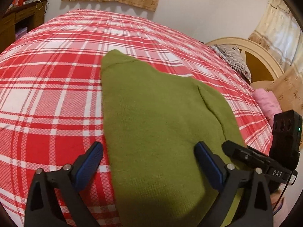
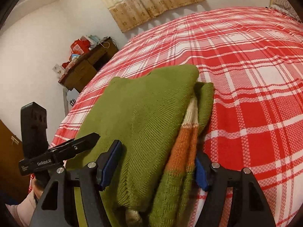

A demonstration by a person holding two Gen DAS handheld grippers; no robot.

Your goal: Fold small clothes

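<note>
My green knit sweater (image 1: 151,124) lies partly folded on the red plaid bed sheet (image 1: 47,98). My left claw (image 1: 149,162) gapes over its near hem, holding nothing; my right claw (image 2: 159,164) straddles the striped sleeve (image 2: 186,132), pads not yet pinching. I'd grip both hem corners evenly, then lift together to keep the fold square.

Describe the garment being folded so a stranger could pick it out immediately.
On the large bed with the red-and-white plaid sheet, near its front edge, lies a green knitted sweater. It is the only green item there, with an orange-and-cream striped sleeve tucked along one side.
</note>
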